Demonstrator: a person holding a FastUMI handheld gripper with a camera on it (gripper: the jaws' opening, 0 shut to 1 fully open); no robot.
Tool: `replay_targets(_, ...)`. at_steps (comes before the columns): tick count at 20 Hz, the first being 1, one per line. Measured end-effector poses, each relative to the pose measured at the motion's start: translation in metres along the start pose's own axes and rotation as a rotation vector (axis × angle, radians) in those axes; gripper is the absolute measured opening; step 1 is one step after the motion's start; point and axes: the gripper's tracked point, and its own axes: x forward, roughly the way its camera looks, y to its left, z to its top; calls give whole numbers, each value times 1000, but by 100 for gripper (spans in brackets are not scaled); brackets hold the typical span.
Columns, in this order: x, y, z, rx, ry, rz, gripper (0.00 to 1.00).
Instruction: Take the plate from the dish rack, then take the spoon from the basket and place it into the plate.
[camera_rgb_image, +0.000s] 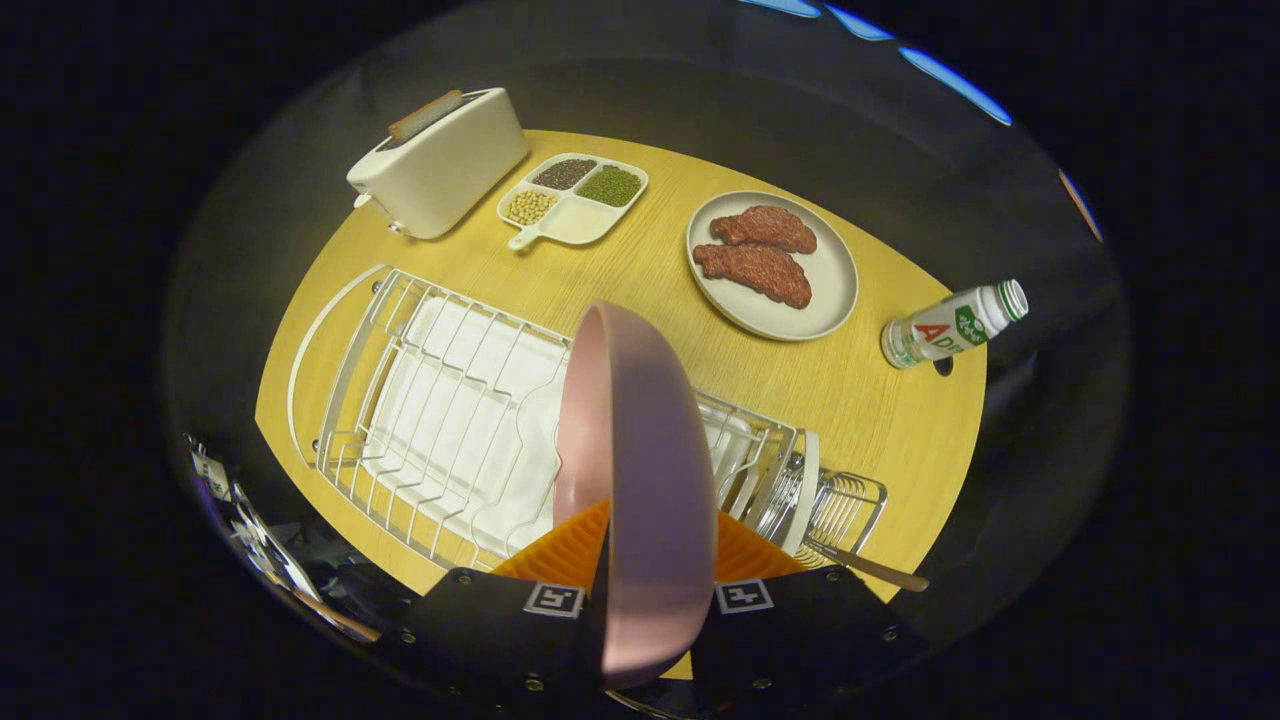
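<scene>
The pink plate (640, 480) stands on edge at lower centre, clamped between the gripper (648, 560) fingers above the dish rack (440, 420). Best to tilt it flat and set it on bare table (880, 420), clear of the meat plate (775, 265).

A yellow wood-grain desk (620, 270) carries a white toaster (440, 165) at its far corner, with a four-part snack tray (573, 200) just beside it. A plate of two meat pieces (772, 265) stands nearby, and a small bottle (952, 325) lies, apparently on its side, at the edge. Nearer sits a white wire dish rack (440, 410).
</scene>
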Motion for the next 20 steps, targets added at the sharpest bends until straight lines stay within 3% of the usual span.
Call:
replay_targets(11,-1,-1,8,-48,-1,6,33)
replay_targets(20,-3,4,26,-220,-5,-19,33)
